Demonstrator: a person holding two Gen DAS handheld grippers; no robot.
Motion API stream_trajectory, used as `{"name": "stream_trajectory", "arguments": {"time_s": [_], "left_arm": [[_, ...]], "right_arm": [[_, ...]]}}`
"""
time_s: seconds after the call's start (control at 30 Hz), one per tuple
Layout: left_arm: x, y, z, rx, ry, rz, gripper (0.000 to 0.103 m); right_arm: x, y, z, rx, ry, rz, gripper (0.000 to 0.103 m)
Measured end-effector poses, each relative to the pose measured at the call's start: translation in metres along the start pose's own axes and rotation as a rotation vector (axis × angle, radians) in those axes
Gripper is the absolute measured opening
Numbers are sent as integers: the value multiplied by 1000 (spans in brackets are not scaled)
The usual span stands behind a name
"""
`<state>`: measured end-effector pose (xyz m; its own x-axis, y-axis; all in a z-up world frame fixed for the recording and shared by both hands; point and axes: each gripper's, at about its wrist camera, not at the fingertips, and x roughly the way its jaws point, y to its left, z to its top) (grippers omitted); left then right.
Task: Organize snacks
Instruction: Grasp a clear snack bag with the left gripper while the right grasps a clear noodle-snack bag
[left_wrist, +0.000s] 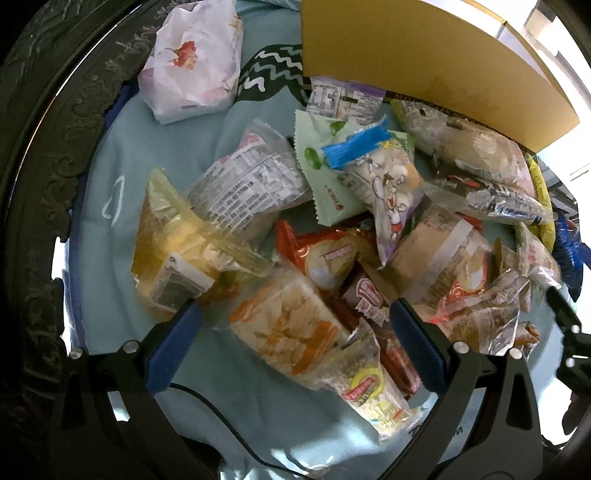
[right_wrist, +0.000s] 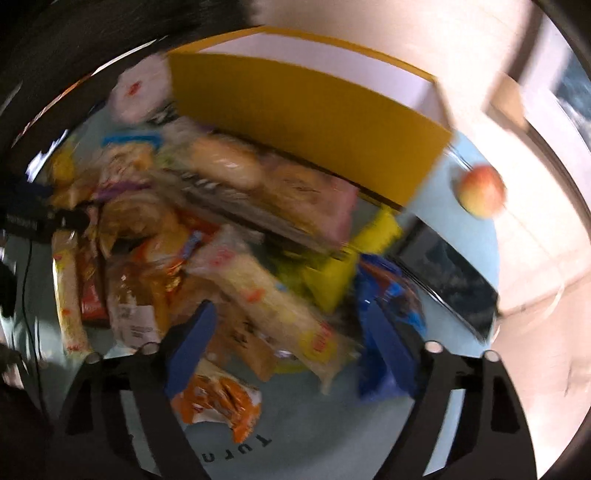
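A heap of wrapped snacks lies on a pale blue cloth (left_wrist: 110, 192) beside a yellow cardboard box (left_wrist: 424, 62). My left gripper (left_wrist: 295, 328) points steeply down over the near side of the heap. Its blue fingers (left_wrist: 177, 343) stand wide open on either side of an orange-and-white packet (left_wrist: 280, 321) and do not touch it. In the blurred right wrist view, my right gripper (right_wrist: 291, 332) is open over a long pale packet (right_wrist: 266, 291). Its right finger (right_wrist: 384, 343) is next to a blue packet (right_wrist: 391, 288). The box (right_wrist: 306, 122) stands behind the heap.
A white flowered bag (left_wrist: 192, 62) sits at the far left of the cloth. An apple (right_wrist: 482, 190) lies to the right of the box, and a dark flat object (right_wrist: 454, 280) lies near it. A black cable (left_wrist: 207, 402) runs over the cloth near me. A dark carved rim (left_wrist: 40, 166) curves along the left.
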<state>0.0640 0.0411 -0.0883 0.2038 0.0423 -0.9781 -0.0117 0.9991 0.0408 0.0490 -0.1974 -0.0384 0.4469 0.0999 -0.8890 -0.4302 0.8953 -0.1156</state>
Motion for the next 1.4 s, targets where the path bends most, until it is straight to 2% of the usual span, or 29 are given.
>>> {"name": "stream_trajectory", "arguments": {"time_s": [0.1,0.17,0.2,0.23,0.27,0.37,0.57,0.77,0.87,0.9,1.0,1.1,1.2,1.27,1.3,1.37,1.4], "left_arm": [[-8,3,-4,2,-11,-1,101],[-11,5,-5,3,-18,4,101],[-13,4,-4,3,-21,4,101],[-17,4,-6,5,-26,2,101],[-18,3,-6,6,-33,0,101],[-25,-1,-3,14,-52,-10,101],[-38,-17,8,55,-103,-52,101],[-37,-24,28,38,-122,-73,101],[-29,-25,41,35,-123,-53,101],[-26,-25,43,34,-119,-47,98],[-15,-25,49,32,-81,-46,77],[0,-28,51,24,-37,-29,76],[4,-36,53,20,-48,-19,75],[6,-44,55,24,-59,-12,68],[7,-49,57,24,-67,-12,59],[7,-58,57,36,-82,9,51],[5,-68,56,70,-97,22,29]], "right_arm": [[22,8,3,-79,47,-6,72],[33,2,6,-77,65,39,68],[32,2,8,-79,69,62,45],[29,0,12,-72,78,109,34],[26,0,14,-72,82,124,31],[15,-3,13,-48,82,205,30],[-10,-6,-8,68,60,272,30],[-22,-12,-23,138,40,283,30],[-26,-13,-29,153,37,293,30],[-28,-13,-30,158,36,297,30],[-28,-11,-32,171,35,309,30],[-31,-10,-36,163,34,311,30],[-35,-12,-40,155,33,312,30],[-37,-12,-41,148,36,308,30],[-37,-12,-41,144,37,308,30],[-37,-12,-42,139,39,304,30],[-37,-12,-43,138,40,303,30]]}}
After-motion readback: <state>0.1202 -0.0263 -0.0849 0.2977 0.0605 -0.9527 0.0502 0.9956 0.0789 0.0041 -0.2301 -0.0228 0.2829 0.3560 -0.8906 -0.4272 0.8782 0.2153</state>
